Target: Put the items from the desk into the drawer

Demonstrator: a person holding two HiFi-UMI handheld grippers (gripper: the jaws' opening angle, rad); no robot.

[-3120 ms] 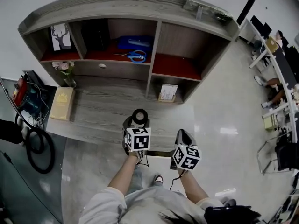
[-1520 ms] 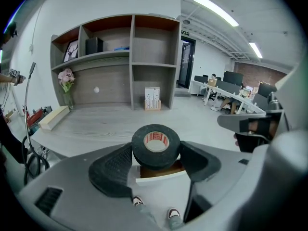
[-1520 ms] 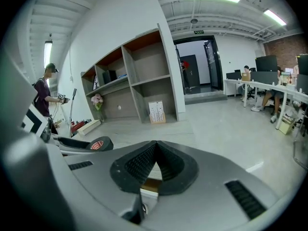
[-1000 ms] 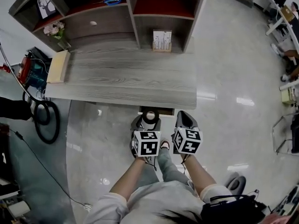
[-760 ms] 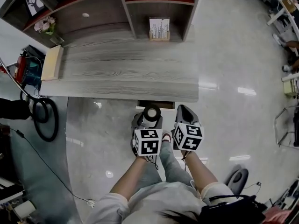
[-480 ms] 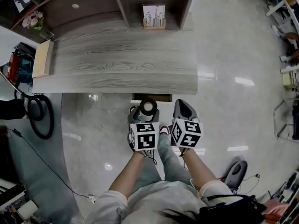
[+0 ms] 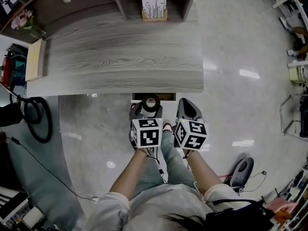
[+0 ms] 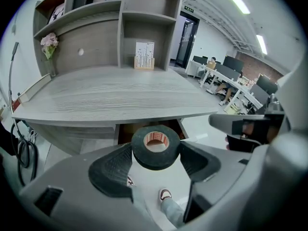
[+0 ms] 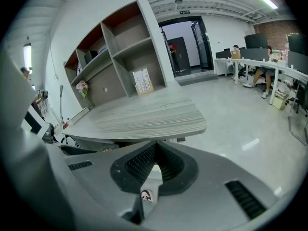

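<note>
- The left gripper clamps a black tape roll just before the drawer under the grey wooden desk.
- The right gripper is closed on nothing.
- A glossy pale floor lies around the desk.

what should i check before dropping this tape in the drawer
1. Grip: black roll of tape clamped in left tongs: ok.
2. Target: brown drawer under the grey wood-grain desk is open: ok.
3. Alignment: tape directly above the drawer opening: cannot tell.
4. Other hand: right tongs shut, empty, apart from the tape: ok.
5. Path from tape to drawer unobstructed: ok.
</note>
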